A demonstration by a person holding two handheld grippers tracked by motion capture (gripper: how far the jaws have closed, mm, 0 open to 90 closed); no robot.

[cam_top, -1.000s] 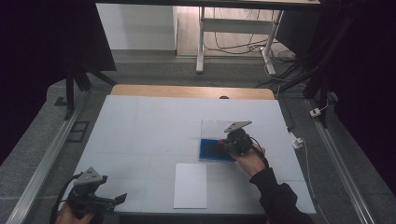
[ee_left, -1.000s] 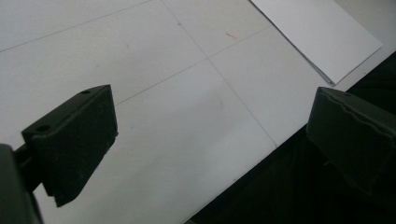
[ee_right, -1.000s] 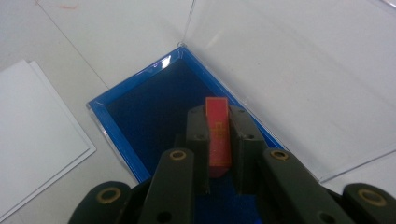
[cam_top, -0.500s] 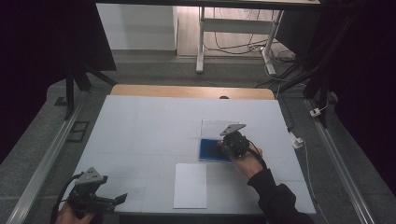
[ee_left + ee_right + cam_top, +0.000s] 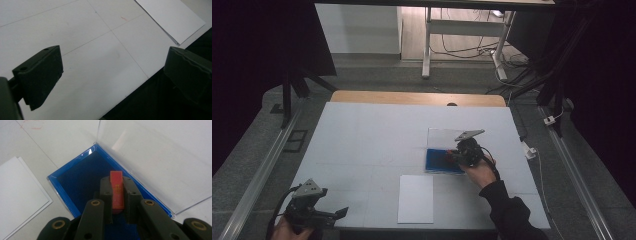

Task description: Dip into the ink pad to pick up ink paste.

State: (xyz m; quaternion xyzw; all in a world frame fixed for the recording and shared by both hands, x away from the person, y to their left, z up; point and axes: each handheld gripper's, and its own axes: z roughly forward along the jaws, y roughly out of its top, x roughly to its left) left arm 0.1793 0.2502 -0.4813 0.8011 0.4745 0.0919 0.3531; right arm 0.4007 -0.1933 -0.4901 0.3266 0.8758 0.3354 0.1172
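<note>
On the tabletop [image 5: 362,145]: open case [image 5: 439,161] right of centre, lid [image 5: 443,136] lying flat behind it; paper sheet [image 5: 416,198] in front, slightly left; left gripper [image 5: 339,213] at near-left corner.

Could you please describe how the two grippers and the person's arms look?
Both grippers are black. The left gripper and right gripper each carry a grey three-cornered plate on top. A black cable trails from the left one. Brass-coloured rings mark the right gripper's linkage pivots. The left gripper's pads are blocky, one with a wavy edge. The right arm wears a black sleeve.
</note>
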